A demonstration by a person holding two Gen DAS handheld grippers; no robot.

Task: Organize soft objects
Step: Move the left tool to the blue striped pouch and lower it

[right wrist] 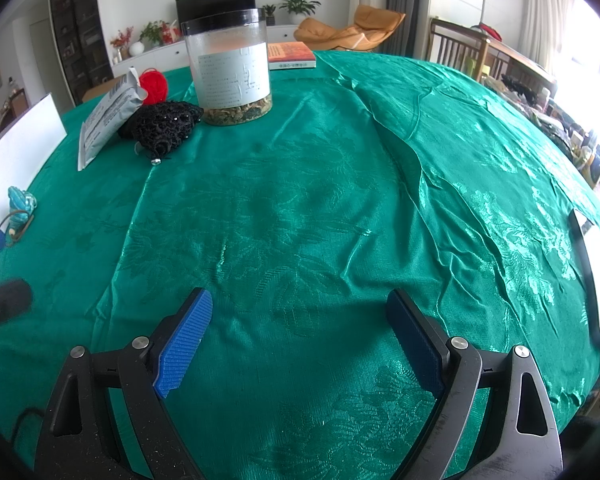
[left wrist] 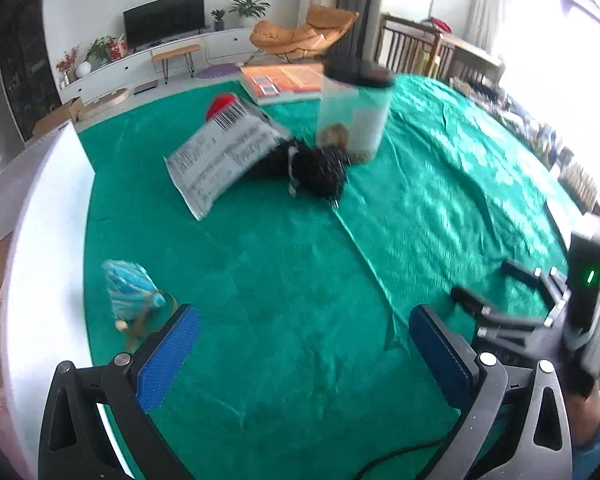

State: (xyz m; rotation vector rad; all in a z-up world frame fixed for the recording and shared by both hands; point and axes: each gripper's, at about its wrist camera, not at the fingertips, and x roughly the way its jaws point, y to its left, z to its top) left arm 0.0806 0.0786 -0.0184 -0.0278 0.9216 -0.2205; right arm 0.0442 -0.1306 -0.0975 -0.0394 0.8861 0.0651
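Hovering wide open and empty over the green counter, the left claw and right claw should approach the black knitted pouch, just beside the jar, low and centred.

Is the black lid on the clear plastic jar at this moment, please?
Yes, the right wrist view shows the black lid seated on top of the clear plastic jar.

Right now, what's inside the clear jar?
The clear jar holds a shallow layer of brownish dried bits at the bottom, with what looks like empty space above. The white label covers most of the wall, and the black lid hides the top.
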